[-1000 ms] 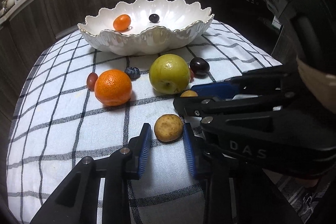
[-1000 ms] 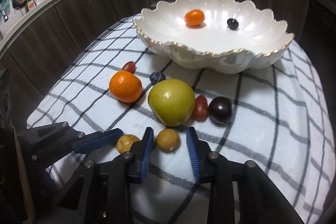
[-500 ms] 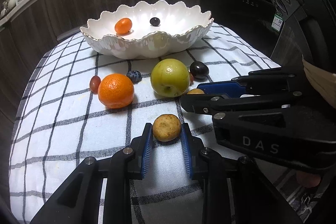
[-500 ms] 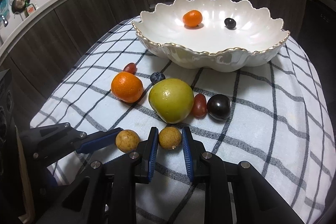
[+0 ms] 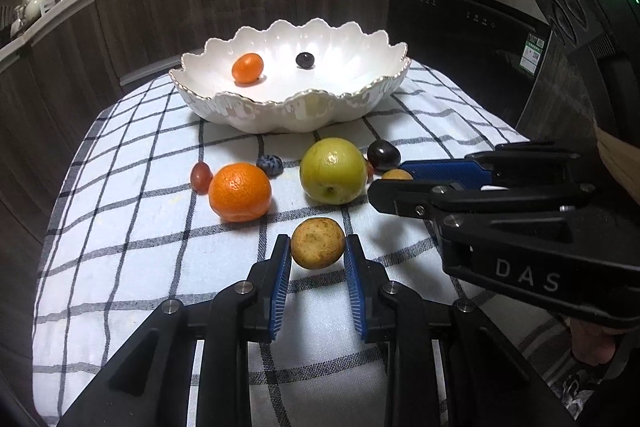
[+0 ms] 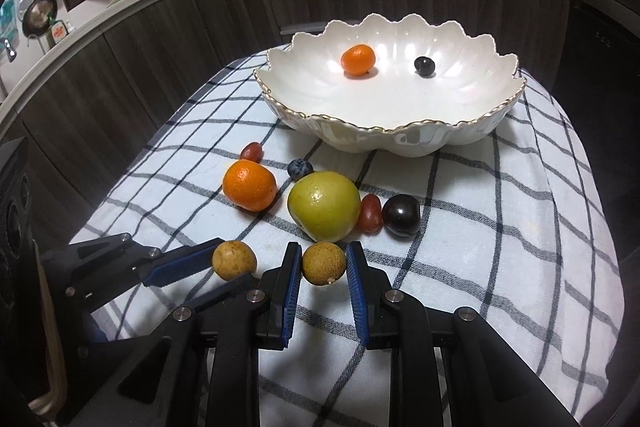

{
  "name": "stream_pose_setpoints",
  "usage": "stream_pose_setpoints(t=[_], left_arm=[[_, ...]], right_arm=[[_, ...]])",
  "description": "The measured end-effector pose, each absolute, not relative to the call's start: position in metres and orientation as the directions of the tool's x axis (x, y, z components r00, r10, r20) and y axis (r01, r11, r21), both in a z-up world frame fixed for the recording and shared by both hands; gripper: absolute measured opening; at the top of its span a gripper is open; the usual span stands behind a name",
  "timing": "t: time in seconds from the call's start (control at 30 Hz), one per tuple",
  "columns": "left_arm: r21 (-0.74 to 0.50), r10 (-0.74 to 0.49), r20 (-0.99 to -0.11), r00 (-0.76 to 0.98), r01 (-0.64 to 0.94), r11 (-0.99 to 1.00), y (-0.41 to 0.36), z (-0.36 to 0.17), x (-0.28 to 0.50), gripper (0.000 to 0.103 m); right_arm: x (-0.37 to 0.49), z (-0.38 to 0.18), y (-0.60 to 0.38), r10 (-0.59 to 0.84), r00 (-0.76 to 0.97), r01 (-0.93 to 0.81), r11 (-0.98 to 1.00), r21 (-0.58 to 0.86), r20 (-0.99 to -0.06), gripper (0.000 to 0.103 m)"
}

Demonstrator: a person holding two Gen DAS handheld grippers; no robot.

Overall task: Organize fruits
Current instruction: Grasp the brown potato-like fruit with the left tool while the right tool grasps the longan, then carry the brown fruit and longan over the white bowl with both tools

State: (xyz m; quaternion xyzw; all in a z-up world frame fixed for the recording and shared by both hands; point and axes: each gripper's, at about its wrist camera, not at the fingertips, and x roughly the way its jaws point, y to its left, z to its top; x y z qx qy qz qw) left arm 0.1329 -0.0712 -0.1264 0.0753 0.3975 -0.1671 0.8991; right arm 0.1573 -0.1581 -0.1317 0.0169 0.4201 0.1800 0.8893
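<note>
My left gripper (image 5: pixel 317 254) is shut on a small tan longan (image 5: pixel 317 243), held just above the checked cloth (image 5: pixel 120 247). In the right wrist view my right gripper (image 6: pixel 323 263) grips a second tan longan (image 6: pixel 323 263), its pads pressing both sides. The left gripper's blue pads (image 6: pixel 180 265) and its longan (image 6: pixel 234 260) show at the left of that view. Ahead stands a white scalloped bowl (image 5: pixel 360 95) holding a kumquat (image 5: pixel 247 67) and a dark berry (image 5: pixel 305 60). On the cloth lie an orange (image 5: pixel 240 191), a green apple (image 5: pixel 333 170), a blueberry (image 5: pixel 270 165), red grapes (image 5: pixel 201 177) and a dark plum (image 5: pixel 383 155).
Dark wooden cabinet fronts (image 5: pixel 160 15) curve behind the table. A dark appliance door (image 5: pixel 460 39) stands at the right. The cloth-covered table edge (image 6: pixel 600 267) drops off on the right. A person's hand (image 5: pixel 588 343) holds the right gripper's handle.
Both grippers have closed onto their longans, the pads now touching the fruit. The right gripper has lifted a little with its longan. Both views have drawn back from the bowl.
</note>
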Motion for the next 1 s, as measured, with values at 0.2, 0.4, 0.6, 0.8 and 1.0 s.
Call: stream_pose_setpoints(t=[0.2,0.4,0.6,0.8,1.0], left_arm=[[-0.008,-0.238,-0.733,0.638,0.341,0.94,-0.067,-0.117,0.135,0.027],[-0.011,-0.233,-0.72,0.654,0.324,0.946,-0.064,-0.104,0.138,0.027],[-0.021,-0.23,-0.712,0.663,0.308,0.951,-0.059,-0.095,0.143,0.027],[-0.025,-0.227,-0.702,0.675,0.295,0.955,-0.056,-0.085,0.149,0.027],[-0.032,-0.222,-0.689,0.69,0.277,0.96,-0.055,-0.073,0.16,0.027]], right_arm=[[0.154,-0.124,-0.159,0.33,0.597,-0.297,0.938,0.18,-0.731,0.024],[0.153,-0.111,-0.158,0.328,0.615,-0.296,0.939,0.176,-0.717,0.024],[0.153,-0.097,-0.155,0.325,0.638,-0.299,0.94,0.164,-0.698,0.024],[0.156,-0.086,-0.155,0.317,0.654,-0.296,0.943,0.152,-0.687,0.024],[0.161,-0.075,-0.154,0.305,0.673,-0.288,0.947,0.141,-0.674,0.024]])
